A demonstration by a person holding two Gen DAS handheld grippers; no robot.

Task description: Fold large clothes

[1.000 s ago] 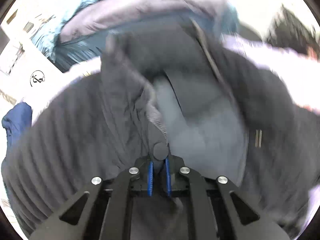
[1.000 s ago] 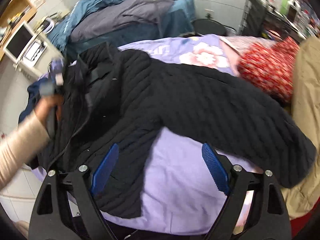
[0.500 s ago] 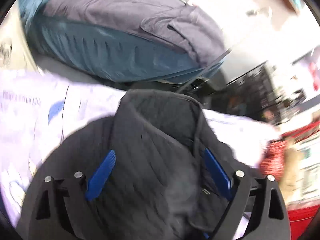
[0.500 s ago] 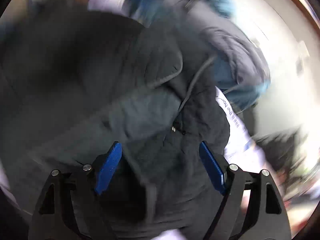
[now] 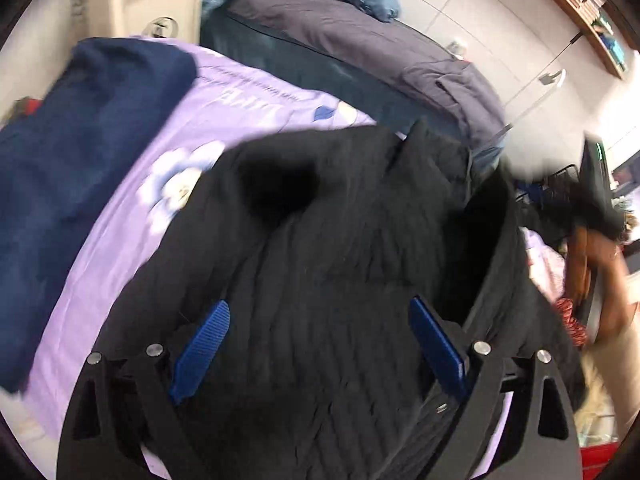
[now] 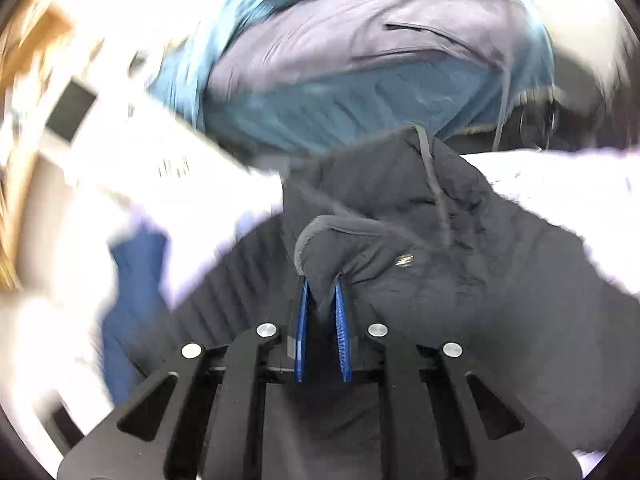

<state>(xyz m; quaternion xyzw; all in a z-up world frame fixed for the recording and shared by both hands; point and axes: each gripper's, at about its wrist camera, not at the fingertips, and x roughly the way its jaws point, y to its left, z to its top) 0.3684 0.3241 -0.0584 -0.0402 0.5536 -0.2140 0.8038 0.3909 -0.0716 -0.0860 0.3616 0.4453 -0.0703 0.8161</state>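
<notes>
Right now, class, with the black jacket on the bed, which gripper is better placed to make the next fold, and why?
Right. The right gripper has just closed on a fold of the black jacket; the left gripper hangs open above it, holding nothing.

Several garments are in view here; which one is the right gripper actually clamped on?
The black quilted jacket: a fold of it sits pinched between the right gripper pads. The folded navy garment lies untouched on the purple sheet.

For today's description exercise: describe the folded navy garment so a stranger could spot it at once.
Start at the lilac flowered bedspread covering the bed. On its far left edge lies the folded navy blue garment, beside the black quilted jacket. It alone is plain, smooth and deep blue.
</notes>
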